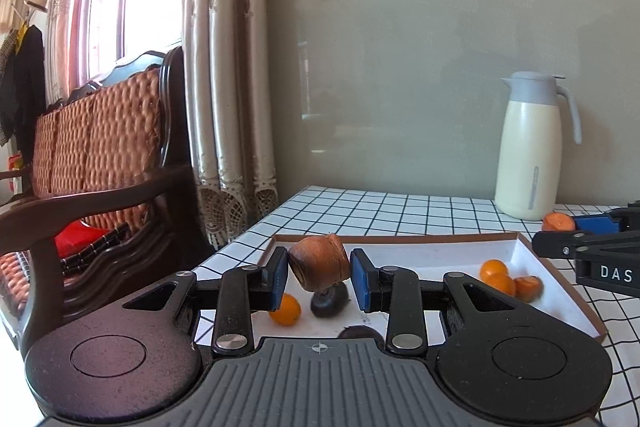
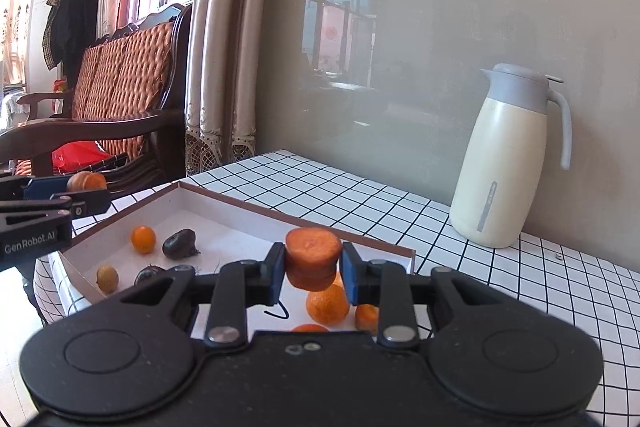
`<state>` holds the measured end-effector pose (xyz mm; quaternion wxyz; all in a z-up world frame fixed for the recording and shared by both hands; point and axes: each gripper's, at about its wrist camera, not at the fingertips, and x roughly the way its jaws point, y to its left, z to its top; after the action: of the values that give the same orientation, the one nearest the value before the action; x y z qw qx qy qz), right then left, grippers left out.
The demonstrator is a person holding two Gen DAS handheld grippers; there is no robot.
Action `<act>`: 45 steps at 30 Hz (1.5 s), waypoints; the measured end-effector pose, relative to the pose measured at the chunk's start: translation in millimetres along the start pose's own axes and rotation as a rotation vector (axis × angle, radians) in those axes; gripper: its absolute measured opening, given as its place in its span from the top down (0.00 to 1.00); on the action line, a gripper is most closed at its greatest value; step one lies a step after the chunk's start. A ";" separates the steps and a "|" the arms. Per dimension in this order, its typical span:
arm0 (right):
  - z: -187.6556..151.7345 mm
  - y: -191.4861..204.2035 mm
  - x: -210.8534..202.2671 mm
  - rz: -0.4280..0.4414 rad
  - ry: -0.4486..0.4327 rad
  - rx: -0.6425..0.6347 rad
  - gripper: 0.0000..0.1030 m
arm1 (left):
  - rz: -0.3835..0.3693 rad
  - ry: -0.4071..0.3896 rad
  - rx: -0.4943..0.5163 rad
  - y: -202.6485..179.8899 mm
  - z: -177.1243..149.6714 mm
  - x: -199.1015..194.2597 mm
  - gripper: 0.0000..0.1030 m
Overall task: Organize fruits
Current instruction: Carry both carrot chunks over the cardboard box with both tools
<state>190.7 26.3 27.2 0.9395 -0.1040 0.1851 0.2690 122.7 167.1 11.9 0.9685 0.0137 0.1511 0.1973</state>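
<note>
The left gripper is clamped on a brownish carrot chunk above the white tray; the right gripper pinches an orange carrot slice. Below them lie tangerines and dark fruits; sorting looks midway

A brown carrot chunk and an orange one hung above the tray, small oranges lying inside.
</note>
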 end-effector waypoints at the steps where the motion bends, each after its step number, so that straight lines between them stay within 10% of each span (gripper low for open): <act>1: 0.7 -0.7 1.4 0.000 0.000 0.000 0.80 | 0.002 0.001 0.000 0.9 0.2 2.2 0.67; 45: 14.3 -42.8 106.4 -0.006 0.103 0.053 0.80 | -0.001 0.126 0.011 -7.8 14.5 132.8 0.67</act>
<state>301.9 44.5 1.4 0.9319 -0.0935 0.2398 0.2556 246.4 211.7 -13.0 0.9572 0.0065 0.2126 0.1965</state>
